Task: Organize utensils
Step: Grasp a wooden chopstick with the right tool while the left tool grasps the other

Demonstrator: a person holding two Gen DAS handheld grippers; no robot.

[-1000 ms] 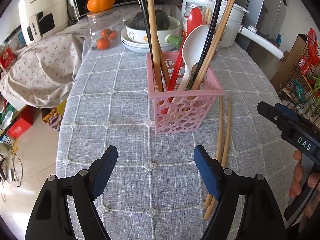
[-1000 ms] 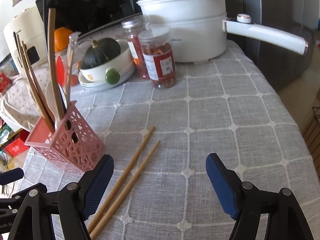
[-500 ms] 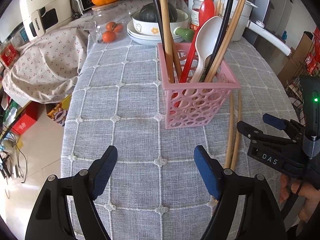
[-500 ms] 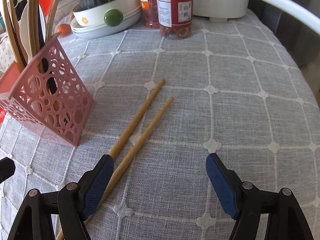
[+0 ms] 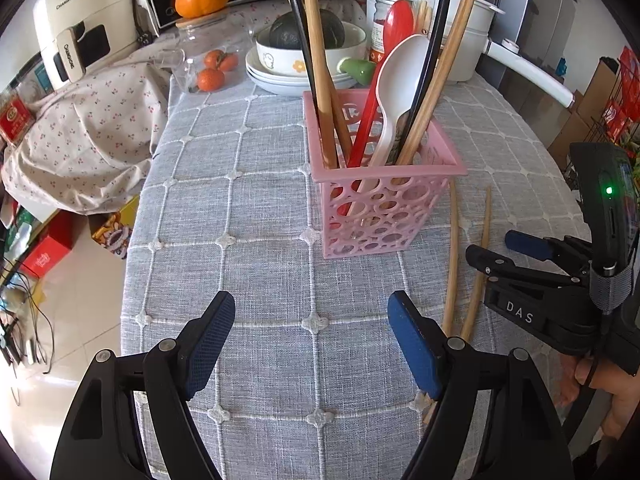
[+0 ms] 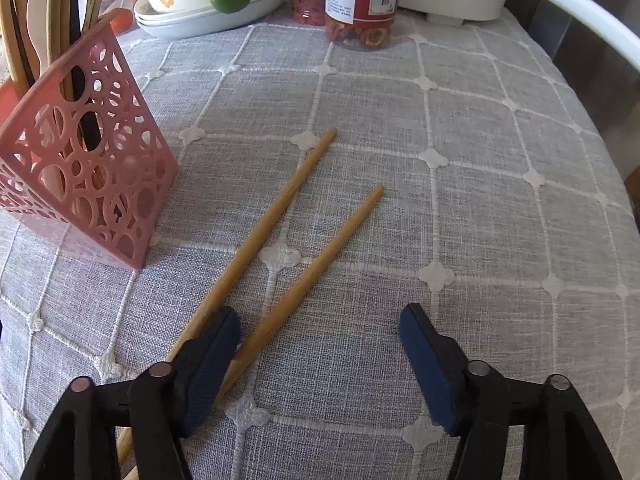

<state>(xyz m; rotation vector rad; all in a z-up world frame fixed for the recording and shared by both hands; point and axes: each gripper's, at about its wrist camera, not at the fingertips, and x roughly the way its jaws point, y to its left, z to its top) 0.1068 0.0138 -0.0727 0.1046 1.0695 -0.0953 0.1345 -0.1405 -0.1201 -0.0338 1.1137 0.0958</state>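
A pink perforated utensil basket [image 5: 384, 208] stands on the grey checked tablecloth [image 5: 248, 240]; it also shows in the right wrist view [image 6: 86, 176]. It holds chopsticks, a red spoon [image 5: 394, 26] and a white spoon [image 5: 404, 68]. Two loose wooden chopsticks [image 6: 280, 224] lie to its right, seen in the left wrist view too [image 5: 454, 256]. My right gripper [image 6: 320, 344] is open, low over their near ends, its left finger [image 6: 208, 356] over one stick. My left gripper [image 5: 310, 340] is open and empty in front of the basket.
Behind the basket are stacked plates with a bowl and a squash [image 5: 306, 30], two jars [image 6: 362, 0], a white pot with a long handle [image 5: 524, 72], small oranges [image 5: 212, 70] and a glass jar. The table's left edge drops to a cluttered floor.
My right gripper has moved down and forward onto the near ends of the loose chopsticks. My left gripper has shifted a little, staying open in front of the basket.
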